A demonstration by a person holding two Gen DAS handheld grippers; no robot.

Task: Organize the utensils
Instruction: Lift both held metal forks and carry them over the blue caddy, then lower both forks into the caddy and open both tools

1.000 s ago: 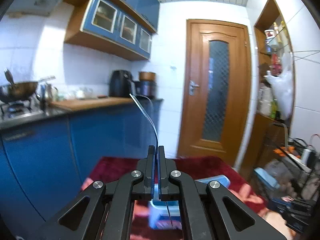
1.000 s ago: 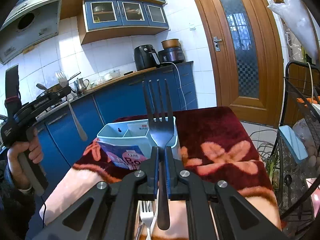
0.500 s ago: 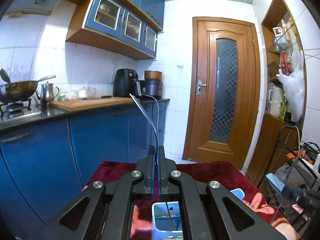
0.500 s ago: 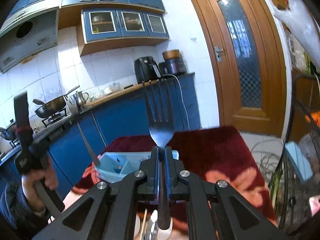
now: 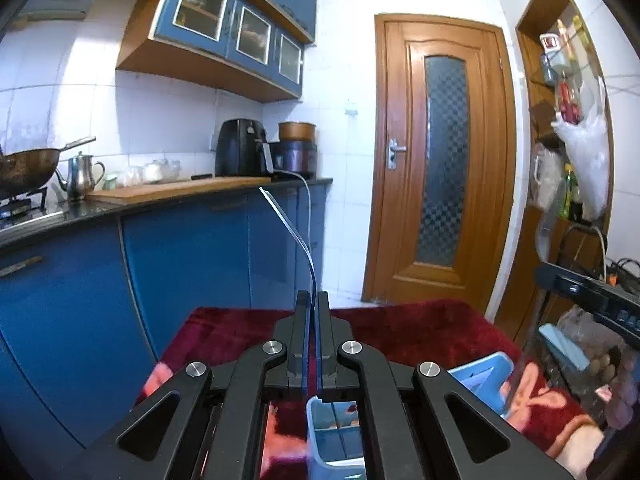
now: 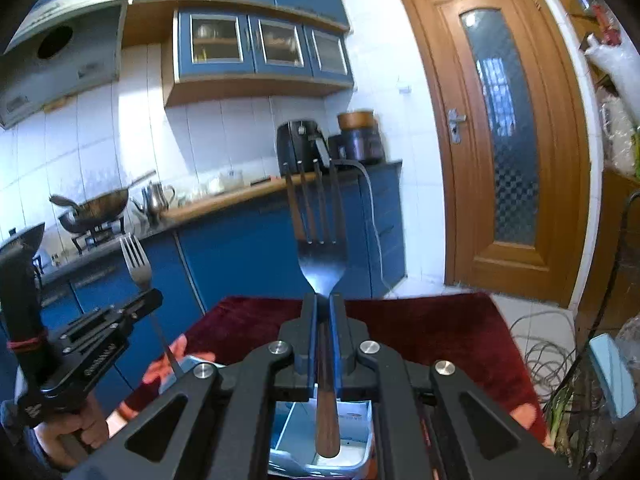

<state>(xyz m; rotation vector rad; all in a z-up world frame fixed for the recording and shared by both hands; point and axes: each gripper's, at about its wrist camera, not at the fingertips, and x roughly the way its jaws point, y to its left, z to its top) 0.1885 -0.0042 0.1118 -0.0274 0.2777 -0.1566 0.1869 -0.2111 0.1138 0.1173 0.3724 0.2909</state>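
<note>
My left gripper (image 5: 313, 300) is shut on a thin steel fork (image 5: 294, 236) seen edge-on, tines up. It also shows in the right wrist view (image 6: 148, 300), holding that silver fork (image 6: 136, 260) with its handle tip at the rim of the light-blue utensil box (image 6: 180, 372). My right gripper (image 6: 323, 304) is shut on a dark fork with a wooden handle (image 6: 320, 256), tines up, handle end hanging over the box (image 6: 360, 456). In the left wrist view the box (image 5: 336, 440) lies right beneath the jaws.
The box sits on a table with a dark red flowered cloth (image 5: 420, 328). Blue kitchen cabinets (image 5: 180, 264) and a counter with a wok stand at left. A wooden door (image 5: 444, 160) is behind. A wire rack (image 6: 600, 380) stands at right.
Both grippers have tilted up and shifted over the box. The left gripper's fork turned from tines-down to tines-up, and its handle tip has come to the box rim.
</note>
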